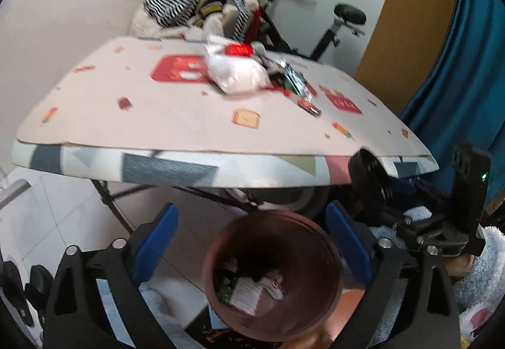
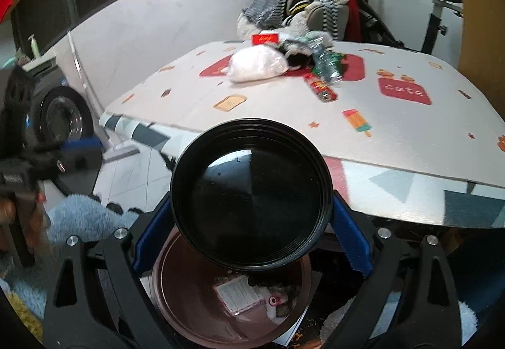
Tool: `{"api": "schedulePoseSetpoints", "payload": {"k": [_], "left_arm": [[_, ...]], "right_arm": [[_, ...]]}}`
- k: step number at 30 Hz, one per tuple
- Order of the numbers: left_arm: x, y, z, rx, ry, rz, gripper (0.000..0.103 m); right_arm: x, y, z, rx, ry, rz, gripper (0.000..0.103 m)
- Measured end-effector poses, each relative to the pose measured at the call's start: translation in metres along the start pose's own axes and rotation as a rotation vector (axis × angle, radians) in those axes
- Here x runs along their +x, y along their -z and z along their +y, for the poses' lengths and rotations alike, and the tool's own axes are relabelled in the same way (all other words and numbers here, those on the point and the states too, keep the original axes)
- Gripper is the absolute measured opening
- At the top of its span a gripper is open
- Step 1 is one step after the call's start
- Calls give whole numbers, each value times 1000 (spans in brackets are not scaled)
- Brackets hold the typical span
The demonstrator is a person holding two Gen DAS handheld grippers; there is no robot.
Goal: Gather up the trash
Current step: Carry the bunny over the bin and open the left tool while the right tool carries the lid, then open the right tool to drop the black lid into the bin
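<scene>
left gripper (image 1: pixel 252 241) – fingers wide apart, empty, above brown bin (image 1: pixel 221 241) | right gripper (image 2: pixel 252 235) – fingers clamped on black bowl (image 2: pixel 251 194)

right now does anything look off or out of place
Yes: the right gripper clamps a black bowl tilted over the brown bin. On the table, a trash pile still sits at the far edge.

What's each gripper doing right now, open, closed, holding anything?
Left gripper: open, nothing between its fingers, above the brown bin.
Right gripper: closed on a black bowl, held over the same bin.
</scene>
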State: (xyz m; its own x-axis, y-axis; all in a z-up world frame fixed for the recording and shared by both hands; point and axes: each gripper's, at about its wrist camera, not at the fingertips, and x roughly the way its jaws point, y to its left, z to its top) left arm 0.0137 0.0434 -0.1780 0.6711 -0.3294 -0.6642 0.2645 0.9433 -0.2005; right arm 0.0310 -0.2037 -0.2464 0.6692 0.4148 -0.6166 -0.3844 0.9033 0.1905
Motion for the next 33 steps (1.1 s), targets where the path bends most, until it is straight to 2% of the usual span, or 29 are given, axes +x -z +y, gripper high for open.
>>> {"api": "schedulePoseSetpoints", "payload": {"k": [5,12,15,18,21,23,33], "left_arm": [[-17,11,9,-3,-90,-79,97],[-21,18,20,-44,-115,-123,97],[-15,22,29,-102,-92,-101,97],[-12,22,34,-135,-112,-95,97],[-9,24,33,-133,-105,-87,97],[-8,24,32,-127,-112,-82,97],[-4,25,30,-120,-130,-74,97]], "right_arm": [[14,5,14,-59,-31,67,92],[26,11,29,-115,-44,119,92],[29,13,32,-134,-42,135,92],[31,14,34,-143,-42,144,92],[33,15,35,-148,-41,158,92],[35,16,35,-149,-29,166,97],[30,13,22,-80,0,137,97]]}}
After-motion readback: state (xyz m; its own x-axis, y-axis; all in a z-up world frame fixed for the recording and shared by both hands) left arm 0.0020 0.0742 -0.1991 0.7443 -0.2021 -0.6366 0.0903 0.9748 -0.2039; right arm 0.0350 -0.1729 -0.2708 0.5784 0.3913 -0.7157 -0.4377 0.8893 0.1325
